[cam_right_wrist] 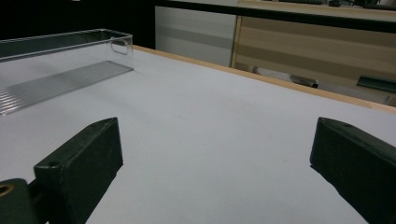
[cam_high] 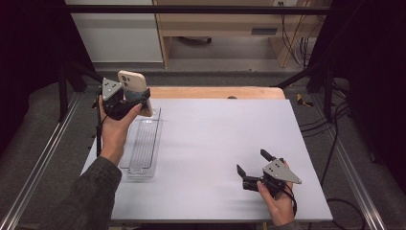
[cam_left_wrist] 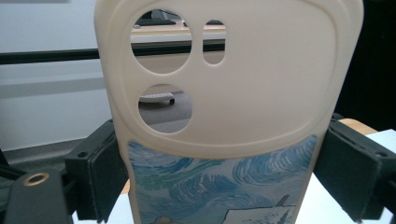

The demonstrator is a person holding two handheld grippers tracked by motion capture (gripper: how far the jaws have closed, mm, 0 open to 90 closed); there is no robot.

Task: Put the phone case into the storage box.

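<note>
Your left gripper [cam_high: 135,98] clamps a smooth cream rubbery phone case [cam_high: 135,91] with blue swirl print, upright over the clear ribbed plastic tray [cam_high: 141,143]; your right gripper [cam_high: 254,163] gapes wide, holding nothing, low over the near right of the bench [cam_high: 215,139].

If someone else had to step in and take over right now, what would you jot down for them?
Left gripper: shut on the phone case, held upright in the air above the far end of the clear plastic tray.
Right gripper: open, holding nothing, low over the white table at the near right.
Done: case picked up.
Left, probably: lower the case into the tray and release.
</note>
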